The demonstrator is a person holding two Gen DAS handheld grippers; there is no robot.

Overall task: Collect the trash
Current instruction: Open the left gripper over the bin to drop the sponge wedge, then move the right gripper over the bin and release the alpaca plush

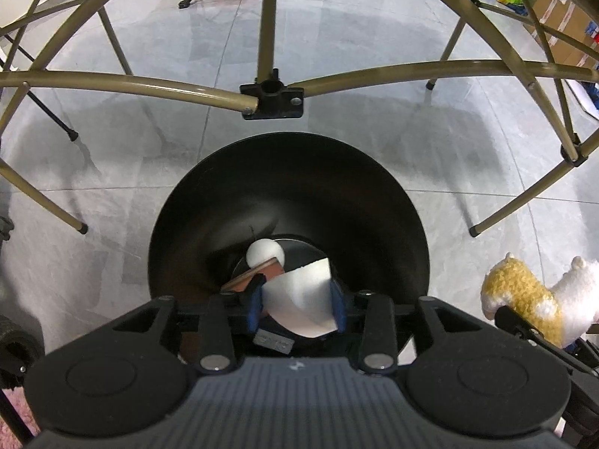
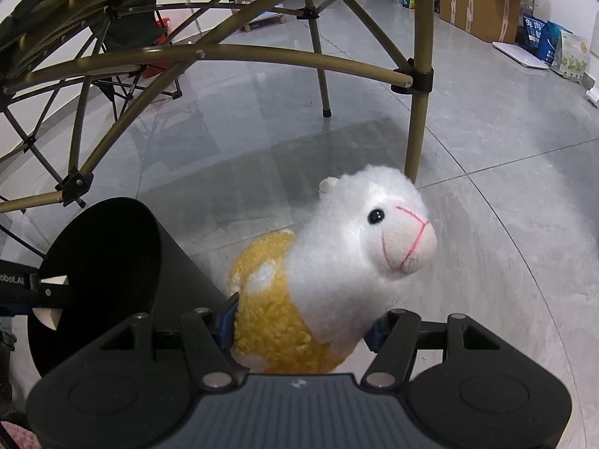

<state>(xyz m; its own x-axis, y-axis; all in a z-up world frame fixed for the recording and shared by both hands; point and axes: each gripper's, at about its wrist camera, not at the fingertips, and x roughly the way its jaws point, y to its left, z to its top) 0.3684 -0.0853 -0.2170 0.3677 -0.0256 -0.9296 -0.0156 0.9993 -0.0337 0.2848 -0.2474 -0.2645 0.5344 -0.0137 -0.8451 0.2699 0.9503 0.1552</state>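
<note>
Hovering over the black bin (image 1: 288,202), the left tongs (image 1: 297,305) stand parted around a white paper scrap (image 1: 299,299), which might snag on a pad instead of dropping. The right tongs (image 2: 299,327) clamp a plush alpaca (image 2: 329,262) beside the bin, risking it being binned by mistake.

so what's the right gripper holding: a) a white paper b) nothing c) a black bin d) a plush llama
d: the right gripper has its fingers closed on the yellow body of the plush llama, beside the black bin.
</note>
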